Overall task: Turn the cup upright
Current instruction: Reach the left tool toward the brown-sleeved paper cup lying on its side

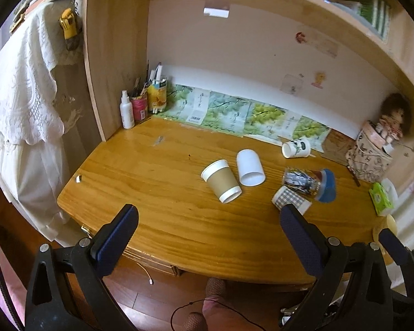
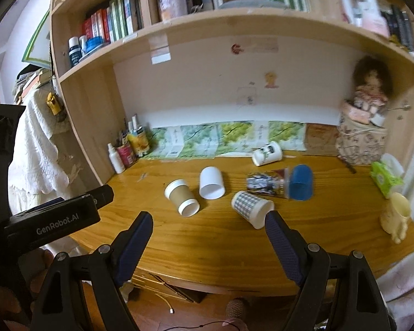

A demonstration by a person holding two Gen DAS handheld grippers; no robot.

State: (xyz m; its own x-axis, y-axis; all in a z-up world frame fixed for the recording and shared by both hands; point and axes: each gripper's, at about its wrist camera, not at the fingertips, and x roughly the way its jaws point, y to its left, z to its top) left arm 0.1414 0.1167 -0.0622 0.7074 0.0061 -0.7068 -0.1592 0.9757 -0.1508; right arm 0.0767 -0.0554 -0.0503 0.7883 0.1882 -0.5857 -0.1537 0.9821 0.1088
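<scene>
Right wrist view | checked cup (image 2: 251,211) on its side just ahead of right tool (image 2: 209,227), mouth facing it | both tools wide open, empty | left tool (image 1: 209,222) farther

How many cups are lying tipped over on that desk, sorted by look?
Brown sleeve cup: 1
Plain white cup: 1
Checked cup: 1
White cup with dark print: 1
Clear printed cup: 1
Blue cup: 1
Total: 6
</scene>
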